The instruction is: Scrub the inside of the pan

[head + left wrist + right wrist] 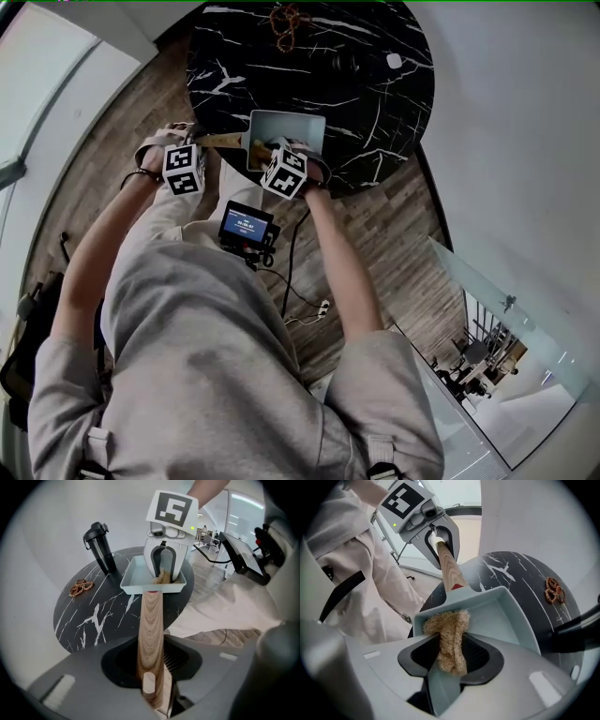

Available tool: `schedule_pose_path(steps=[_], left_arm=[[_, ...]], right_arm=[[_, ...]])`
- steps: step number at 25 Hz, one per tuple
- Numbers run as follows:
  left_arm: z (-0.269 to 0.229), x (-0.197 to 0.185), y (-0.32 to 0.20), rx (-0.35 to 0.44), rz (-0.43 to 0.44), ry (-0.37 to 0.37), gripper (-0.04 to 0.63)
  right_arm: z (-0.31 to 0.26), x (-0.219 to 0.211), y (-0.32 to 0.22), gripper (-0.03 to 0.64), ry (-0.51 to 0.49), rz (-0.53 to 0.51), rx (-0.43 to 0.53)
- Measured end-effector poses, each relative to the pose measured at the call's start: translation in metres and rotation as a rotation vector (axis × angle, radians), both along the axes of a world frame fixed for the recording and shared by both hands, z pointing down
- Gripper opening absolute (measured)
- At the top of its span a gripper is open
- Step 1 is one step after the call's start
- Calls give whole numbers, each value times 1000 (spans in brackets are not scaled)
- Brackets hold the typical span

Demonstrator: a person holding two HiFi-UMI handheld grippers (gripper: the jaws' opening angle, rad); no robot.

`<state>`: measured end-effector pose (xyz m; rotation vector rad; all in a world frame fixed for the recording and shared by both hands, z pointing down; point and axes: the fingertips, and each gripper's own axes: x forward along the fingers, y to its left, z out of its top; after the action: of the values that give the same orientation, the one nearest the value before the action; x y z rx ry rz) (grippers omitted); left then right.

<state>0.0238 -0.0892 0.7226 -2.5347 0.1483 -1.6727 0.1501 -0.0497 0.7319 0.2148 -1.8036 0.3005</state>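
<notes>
A pale blue square pan [298,125] sits at the near edge of the round black marble table [375,94]. Its wooden handle [151,630] runs toward me, and my left gripper [152,667] is shut on it. My right gripper [450,653] points steeply down into the pan [506,616], by the wall on the handle's side. A tan loofah scrubber [447,630] is pinched between its jaws, its frayed top resting against the pan's inside. The left gripper view shows the right gripper [164,571] standing in the pan [136,576] with the scrubber [162,577] at its tips.
A black lidded bottle [99,545] stands on the table beyond the pan. A small brown knotted thing [80,588] lies farther out on the marble. A small white object [394,61] rests at the far right. A screen device [247,225] hangs at my chest above the wood floor.
</notes>
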Motion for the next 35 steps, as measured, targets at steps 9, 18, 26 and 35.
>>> schedule_pose_path(steps=[9, 18, 26, 35], left_arm=[[4, -2, 3, 14, 144, -43, 104], [3, 0, 6, -13, 110, -38, 100], [2, 0, 8, -20, 72, -37, 100], [3, 0, 9, -25, 59, -47, 101]], right_arm=[[-5, -7, -61, 144, -11, 123, 241], [-8, 13, -91, 123, 91, 234, 271], [-11, 89, -95, 113, 208, 369, 253], [-31, 89, -92, 37, 106, 412, 252]])
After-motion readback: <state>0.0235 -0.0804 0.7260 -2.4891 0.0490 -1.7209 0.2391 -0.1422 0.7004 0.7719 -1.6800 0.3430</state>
